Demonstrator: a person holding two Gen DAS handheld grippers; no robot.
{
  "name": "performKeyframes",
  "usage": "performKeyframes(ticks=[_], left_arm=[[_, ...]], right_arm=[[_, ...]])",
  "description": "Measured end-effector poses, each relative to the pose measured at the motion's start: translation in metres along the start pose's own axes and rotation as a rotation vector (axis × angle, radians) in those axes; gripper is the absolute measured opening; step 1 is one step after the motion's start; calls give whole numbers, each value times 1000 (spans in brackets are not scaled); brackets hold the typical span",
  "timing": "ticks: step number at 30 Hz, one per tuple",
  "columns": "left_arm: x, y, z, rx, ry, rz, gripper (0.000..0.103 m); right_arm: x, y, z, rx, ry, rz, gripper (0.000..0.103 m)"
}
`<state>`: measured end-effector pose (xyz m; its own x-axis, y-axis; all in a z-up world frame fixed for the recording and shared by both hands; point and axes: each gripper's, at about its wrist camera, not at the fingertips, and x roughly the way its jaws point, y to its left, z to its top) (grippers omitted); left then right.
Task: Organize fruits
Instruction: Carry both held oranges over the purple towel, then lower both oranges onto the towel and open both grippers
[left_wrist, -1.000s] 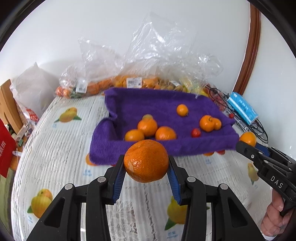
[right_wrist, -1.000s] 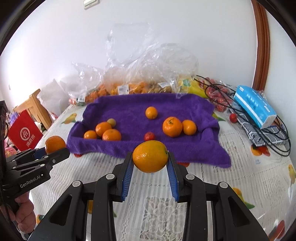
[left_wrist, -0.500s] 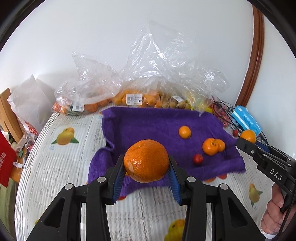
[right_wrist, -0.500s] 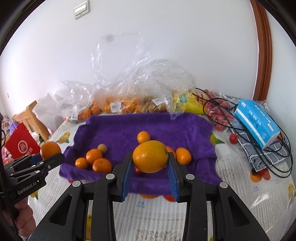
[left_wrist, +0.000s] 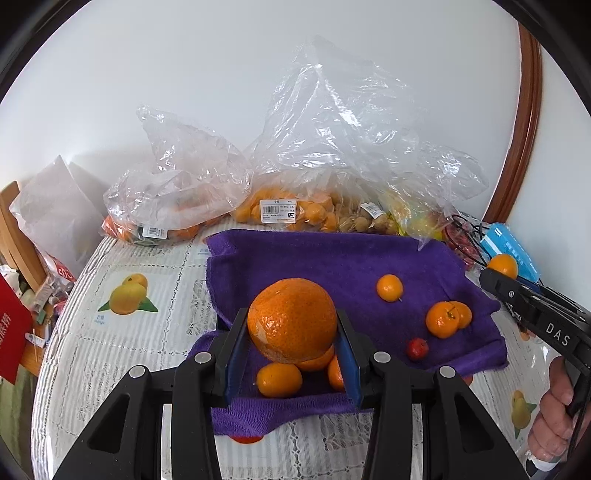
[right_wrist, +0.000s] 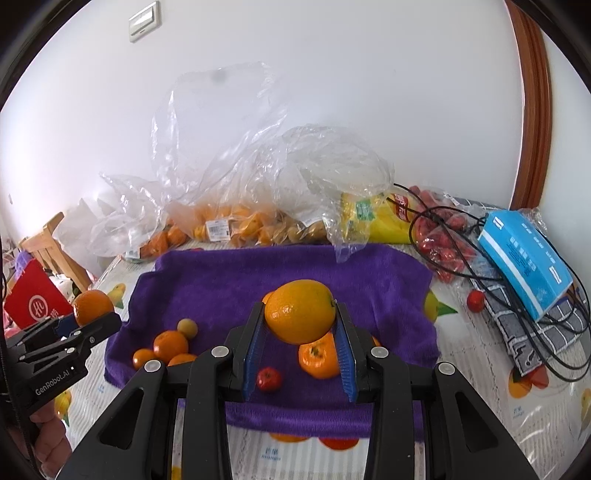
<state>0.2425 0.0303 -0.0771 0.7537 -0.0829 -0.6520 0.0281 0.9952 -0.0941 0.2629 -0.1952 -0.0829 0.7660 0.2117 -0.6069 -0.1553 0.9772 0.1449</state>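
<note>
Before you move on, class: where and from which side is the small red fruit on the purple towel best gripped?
Grip the small red fruit across its round middle, coming from above: it lies alone on the purple towel, with open cloth on both sides for the fingers.

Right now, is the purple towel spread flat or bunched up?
Mostly spread, not flat: the towel lies open under loose fruit, but its left edge is rucked up into a fold.

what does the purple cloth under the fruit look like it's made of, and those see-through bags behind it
Purple cloth: looks like terry or microfibre towel, with a matte, fuzzy nap and soft folds at its edges. See-through bags: thin plastic film, glossy, crinkled, with sharp creases catching the light and printed price labels stuck on.
</note>
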Motion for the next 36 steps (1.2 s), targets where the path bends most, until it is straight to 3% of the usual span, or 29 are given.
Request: performKeyframes(ticks=[10,16,24,36], left_arm=[[21,-3,13,-7,6,-31,41],[34,-1,13,-24,14,-41,41],[52,6,4,-53,47,-50,41],[57,6,-1,-69,56,-80,41]], right_arm=[[18,-1,11,2,7,29,36],[55,8,-3,-5,104,117,36],[78,17,-21,-54,167,100,36],[80,21,-29,-90,162,89,36]])
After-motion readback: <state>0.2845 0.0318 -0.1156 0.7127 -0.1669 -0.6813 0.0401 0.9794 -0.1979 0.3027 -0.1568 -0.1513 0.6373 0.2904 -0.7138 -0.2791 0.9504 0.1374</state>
